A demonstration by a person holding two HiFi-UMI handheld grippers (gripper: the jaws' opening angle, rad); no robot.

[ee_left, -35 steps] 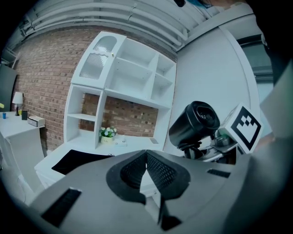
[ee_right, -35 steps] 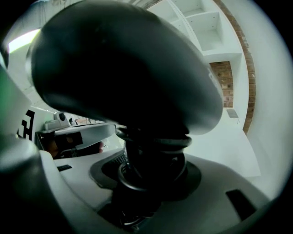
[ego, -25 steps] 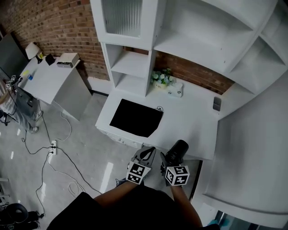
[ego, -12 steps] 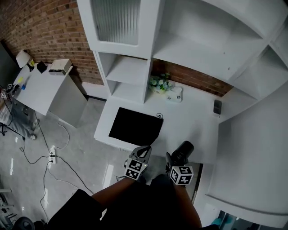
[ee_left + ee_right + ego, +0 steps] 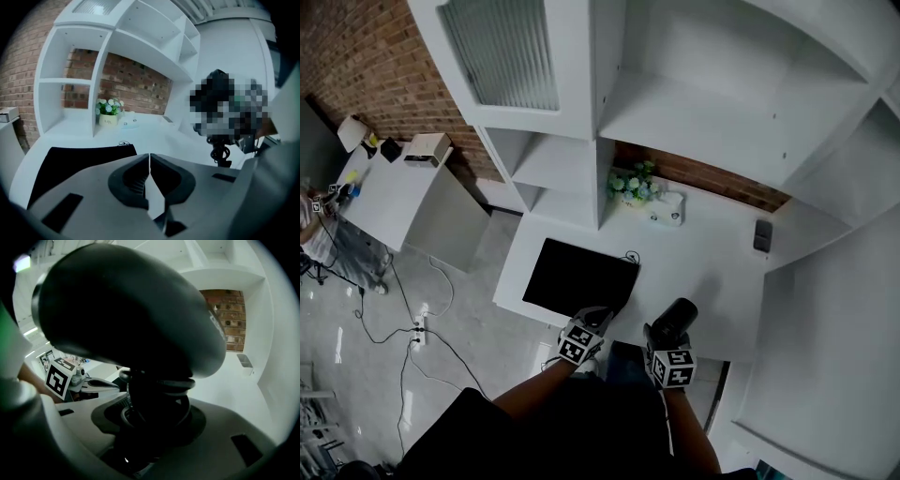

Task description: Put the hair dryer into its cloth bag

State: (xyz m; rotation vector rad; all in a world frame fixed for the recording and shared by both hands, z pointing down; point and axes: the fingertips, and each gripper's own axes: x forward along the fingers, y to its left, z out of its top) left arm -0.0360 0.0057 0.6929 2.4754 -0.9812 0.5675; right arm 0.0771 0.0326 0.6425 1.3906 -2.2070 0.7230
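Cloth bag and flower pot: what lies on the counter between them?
Only bare white counter, as the head view shows; a drawstring loop at the corner of the black cloth bag stops short of the flower pot.

A cloth bag [image 5: 579, 278] lies flat on the left of the table [image 5: 703, 272], with a flower pot [image 5: 630, 185] behind it by the wall. At the bag's near edge is the left gripper [image 5: 598, 315]. To its right, the right gripper [image 5: 660, 336] holds the hair dryer [image 5: 675, 317].
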